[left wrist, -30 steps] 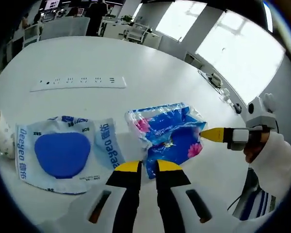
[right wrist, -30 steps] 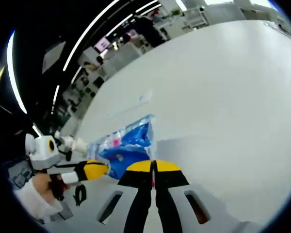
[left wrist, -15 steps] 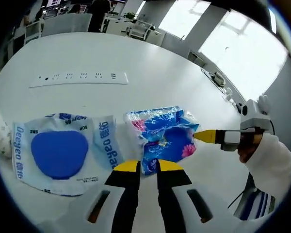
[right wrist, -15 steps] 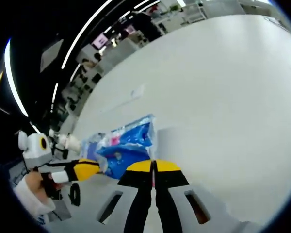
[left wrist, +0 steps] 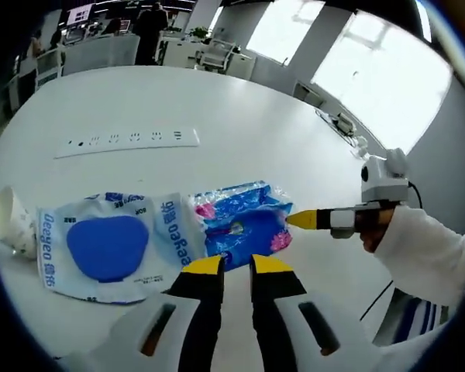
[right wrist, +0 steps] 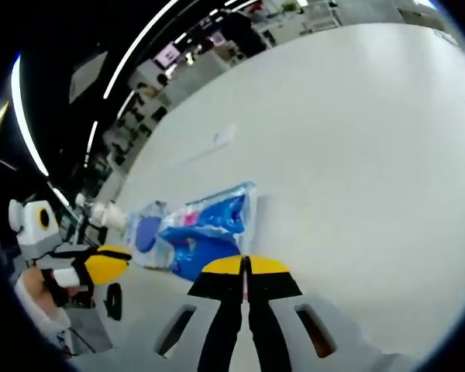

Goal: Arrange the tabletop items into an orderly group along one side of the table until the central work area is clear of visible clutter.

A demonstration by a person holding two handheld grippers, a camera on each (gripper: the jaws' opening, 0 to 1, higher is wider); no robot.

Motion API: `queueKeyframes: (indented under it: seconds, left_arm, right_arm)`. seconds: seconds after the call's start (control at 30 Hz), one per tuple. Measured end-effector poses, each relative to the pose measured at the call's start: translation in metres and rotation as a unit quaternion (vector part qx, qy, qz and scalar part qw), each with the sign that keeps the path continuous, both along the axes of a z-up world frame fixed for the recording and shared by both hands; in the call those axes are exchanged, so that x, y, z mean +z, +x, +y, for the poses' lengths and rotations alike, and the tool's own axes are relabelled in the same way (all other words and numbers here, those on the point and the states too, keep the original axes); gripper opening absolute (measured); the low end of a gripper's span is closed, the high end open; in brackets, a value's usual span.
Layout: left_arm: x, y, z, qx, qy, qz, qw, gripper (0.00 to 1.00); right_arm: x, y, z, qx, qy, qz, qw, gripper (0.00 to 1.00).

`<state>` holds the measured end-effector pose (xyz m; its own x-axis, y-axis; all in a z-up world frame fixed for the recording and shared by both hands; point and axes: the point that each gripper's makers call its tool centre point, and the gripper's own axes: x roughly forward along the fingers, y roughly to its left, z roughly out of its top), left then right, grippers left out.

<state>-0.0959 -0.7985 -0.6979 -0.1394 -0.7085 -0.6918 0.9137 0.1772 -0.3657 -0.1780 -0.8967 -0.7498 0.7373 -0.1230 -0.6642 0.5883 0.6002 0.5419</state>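
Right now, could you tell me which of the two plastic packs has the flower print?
The crumpled blue pack, nearest the right gripper; the white pack beside it shows a plain blue oval.

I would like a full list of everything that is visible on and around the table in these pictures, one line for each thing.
table: one, white, under everything.
power strip: one, white, flat on the table beyond the packs.
white pack: one, white with a blue oval and blue lettering, lying flat.
floral pack: one, blue with pink flowers, touching the white pack's edge.
paper cup: one, white, on its side at the white pack's far end.
left gripper: one, yellow-tipped black jaws, slightly apart, just short of the packs.
right gripper: one, same colours, jaws shut, tip at the floral pack's edge.
sleeve: one, white, behind the right gripper.
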Motion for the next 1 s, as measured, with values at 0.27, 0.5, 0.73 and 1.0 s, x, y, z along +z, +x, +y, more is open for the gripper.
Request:
queueKeyframes:
  seconds: [0.27, 0.5, 0.73, 1.0]
  left_arm:
    - [0.01, -0.004, 0.023, -0.012, -0.007, -0.007, 0.9999, 0.1]
    - [0.019, 0.001, 0.049, 0.008, -0.016, -0.01, 0.9998, 0.11]
    - [0.033, 0.009, 0.084, 0.027, -0.026, -0.05, 0.9981, 0.38]
    - [0.039, 0.022, 0.133, 0.069, -0.02, -0.066, 0.9952, 0.61]
  right_arm:
    - [-0.001, -0.002, -0.001, 0.022, -0.057, 0.014, 0.998, 0.03]
    - [0.013, -0.005, 0.0, 0.015, -0.104, 0.01, 0.9944, 0.34]
    - [0.035, -0.026, 0.02, 0.013, -0.119, 0.002, 0.9928, 0.53]
    - [0.058, -0.051, 0.062, 0.056, -0.147, -0.012, 0.9874, 0.62]
